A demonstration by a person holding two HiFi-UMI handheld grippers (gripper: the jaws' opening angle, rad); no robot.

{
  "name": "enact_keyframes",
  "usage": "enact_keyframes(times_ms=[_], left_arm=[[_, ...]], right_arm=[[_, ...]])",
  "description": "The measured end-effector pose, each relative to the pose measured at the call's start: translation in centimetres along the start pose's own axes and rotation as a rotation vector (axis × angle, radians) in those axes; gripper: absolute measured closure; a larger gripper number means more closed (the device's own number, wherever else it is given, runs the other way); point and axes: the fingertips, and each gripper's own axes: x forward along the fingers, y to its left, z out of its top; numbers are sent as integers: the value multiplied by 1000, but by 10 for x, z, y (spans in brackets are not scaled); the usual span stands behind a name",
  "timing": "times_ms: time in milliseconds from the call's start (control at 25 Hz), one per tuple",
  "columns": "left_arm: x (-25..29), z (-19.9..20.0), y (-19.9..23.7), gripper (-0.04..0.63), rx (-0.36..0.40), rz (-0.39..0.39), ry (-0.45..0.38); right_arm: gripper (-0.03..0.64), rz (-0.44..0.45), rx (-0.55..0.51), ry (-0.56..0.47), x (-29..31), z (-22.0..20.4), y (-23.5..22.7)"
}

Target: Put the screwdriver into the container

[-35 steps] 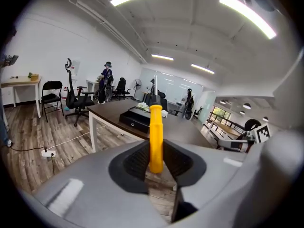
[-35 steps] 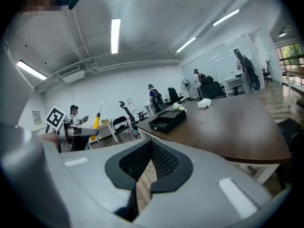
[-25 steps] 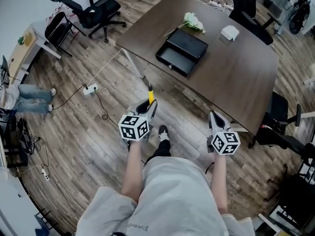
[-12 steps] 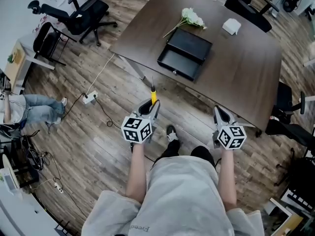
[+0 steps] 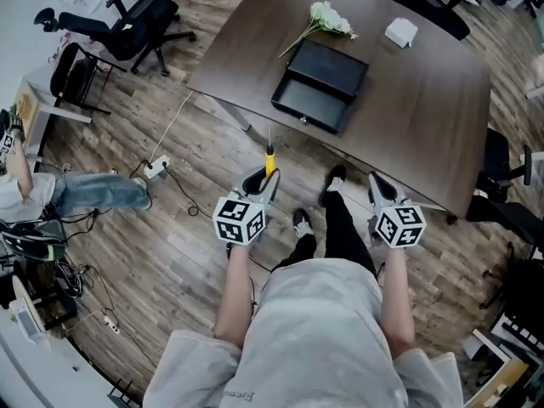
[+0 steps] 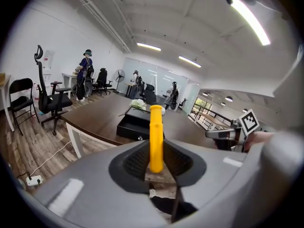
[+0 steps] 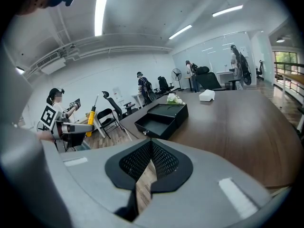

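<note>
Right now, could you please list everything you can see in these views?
table: one, dark brown, ahead of the person
container: one, black, open, on the table near its front edge
flowers: one bunch, white, on the table beyond the container
small box: one, white, on the table's far side
office chairs: several, black, around the table and at the left
power strip: one, white, on the wood floor at left
other person: one, blue jeans, seated at far left
screwdriver: one, yellow handle, upright in the left gripper
left gripper: grey, shut on the screwdriver
right gripper: grey, shut, empty
</note>
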Motion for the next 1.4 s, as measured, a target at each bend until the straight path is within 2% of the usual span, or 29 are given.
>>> enact_keyframes(times_ms=[320, 600, 920, 1120, 1280, 1400], left_arm=[[32, 4, 9, 456, 76, -30, 56], [89, 38, 36, 456, 159, -71, 122], [154, 75, 61, 456, 345, -106, 203], [180, 82, 71, 456, 486, -124, 259], [199, 85, 71, 456, 561, -161, 298], [211, 85, 72, 456, 628, -193, 335]], right_arm=[[615, 31, 13, 4, 49, 16, -13], [615, 4, 105, -21, 104, 41, -33], [615, 17, 140, -38, 161, 83, -57], [615, 57, 121, -12, 182, 92, -53], [615, 81, 99, 2, 191, 95, -52], [617, 121, 137, -1, 193, 100, -51]])
